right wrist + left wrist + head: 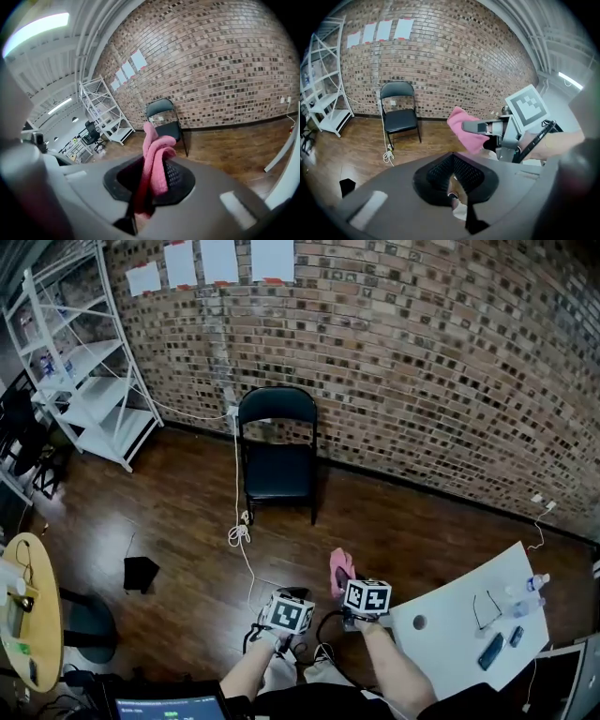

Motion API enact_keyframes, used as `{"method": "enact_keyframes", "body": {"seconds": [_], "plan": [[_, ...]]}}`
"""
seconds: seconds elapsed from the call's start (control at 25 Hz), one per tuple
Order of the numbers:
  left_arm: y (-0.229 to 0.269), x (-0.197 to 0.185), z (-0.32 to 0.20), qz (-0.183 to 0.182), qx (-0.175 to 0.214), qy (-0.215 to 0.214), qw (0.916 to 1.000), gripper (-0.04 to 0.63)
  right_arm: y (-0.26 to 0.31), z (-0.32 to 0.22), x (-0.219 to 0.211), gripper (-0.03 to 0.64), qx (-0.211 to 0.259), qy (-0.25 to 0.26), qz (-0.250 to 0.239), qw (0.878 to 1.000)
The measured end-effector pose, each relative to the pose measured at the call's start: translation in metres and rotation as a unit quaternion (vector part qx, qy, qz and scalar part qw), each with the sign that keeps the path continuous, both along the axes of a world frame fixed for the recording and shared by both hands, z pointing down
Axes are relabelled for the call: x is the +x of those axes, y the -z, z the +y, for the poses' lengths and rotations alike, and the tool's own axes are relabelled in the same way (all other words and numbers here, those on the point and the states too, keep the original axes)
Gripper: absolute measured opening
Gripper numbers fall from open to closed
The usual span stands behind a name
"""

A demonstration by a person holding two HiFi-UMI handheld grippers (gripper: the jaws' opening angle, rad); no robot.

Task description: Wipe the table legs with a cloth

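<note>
My right gripper [343, 587] is shut on a pink cloth [341, 567] that sticks up out of its jaws, low in the head view. The right gripper view shows that cloth [154, 157] folded and pinched between the jaws [139, 206]. The left gripper [281, 607] hangs just to its left, jaws [457, 190] together with nothing in them. From the left gripper view I see the right gripper [483, 127] and the cloth [461, 129] close by. The white table [459, 620] stands at my right; a white leg [281, 154] slants at the right edge of the right gripper view.
A black folding chair [277, 451] stands against the brick wall, with a white cable [240, 526] trailing over the wood floor. White shelving [89, 371] is at the far left. A round wooden table [42, 606] and a black object [141, 573] lie at the left. A bottle, glasses and a phone sit on the white table.
</note>
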State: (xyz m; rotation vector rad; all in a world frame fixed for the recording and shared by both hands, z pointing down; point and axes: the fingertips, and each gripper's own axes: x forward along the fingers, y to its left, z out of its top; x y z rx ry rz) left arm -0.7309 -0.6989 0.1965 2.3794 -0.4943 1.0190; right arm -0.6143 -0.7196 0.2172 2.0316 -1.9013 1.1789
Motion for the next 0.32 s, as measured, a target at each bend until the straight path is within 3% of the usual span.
{"method": "enact_keyframes", "body": {"seconds": [0.08, 0.32], "plan": [[0.003, 0.004, -0.007, 0.011, 0.013, 0.007, 0.9998, 0.0, 0.007, 0.0, -0.002, 0.038, 0.013, 0.002, 0.005, 1.0], [-0.007, -0.031, 0.001, 0.033, 0.022, 0.011, 0.9992, 0.0, -0.004, 0.016, -0.054, 0.038, 0.03, 0.002, -0.008, 1.0]]}}
